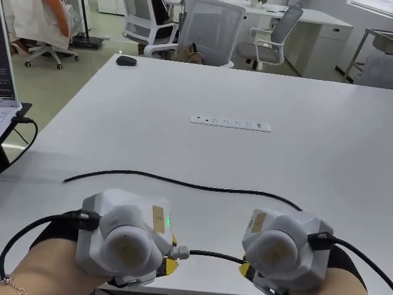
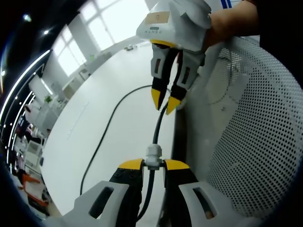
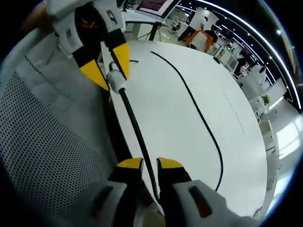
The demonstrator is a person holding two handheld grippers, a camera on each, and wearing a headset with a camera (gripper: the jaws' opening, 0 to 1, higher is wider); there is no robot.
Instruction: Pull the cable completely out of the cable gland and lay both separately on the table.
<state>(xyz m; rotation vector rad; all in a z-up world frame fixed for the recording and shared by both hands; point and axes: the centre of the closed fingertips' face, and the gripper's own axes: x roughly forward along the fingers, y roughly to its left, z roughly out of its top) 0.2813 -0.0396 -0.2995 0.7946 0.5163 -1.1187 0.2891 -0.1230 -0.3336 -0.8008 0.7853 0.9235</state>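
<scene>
A long black cable (image 1: 184, 183) curves across the white table (image 1: 319, 160), and its near end runs between my two grippers at the table's front edge. My left gripper (image 2: 153, 165) is shut on the white cable gland (image 2: 154, 156), which still sits on the cable (image 2: 161, 120). My right gripper (image 3: 149, 165) is shut on the cable (image 3: 135, 125) a short way from the gland (image 3: 115, 79). In the head view the gland (image 1: 180, 251) juts from the left gripper (image 1: 170, 255), and a taut span of cable reaches the right gripper (image 1: 247, 265).
A white power strip (image 1: 229, 122) lies mid-table and a black mouse (image 1: 126, 60) at the far left corner. A laptop (image 1: 6, 86) sits at the left. Office chairs (image 1: 212, 31) stand behind the table. A white mesh chair back (image 2: 251, 118) is close under the grippers.
</scene>
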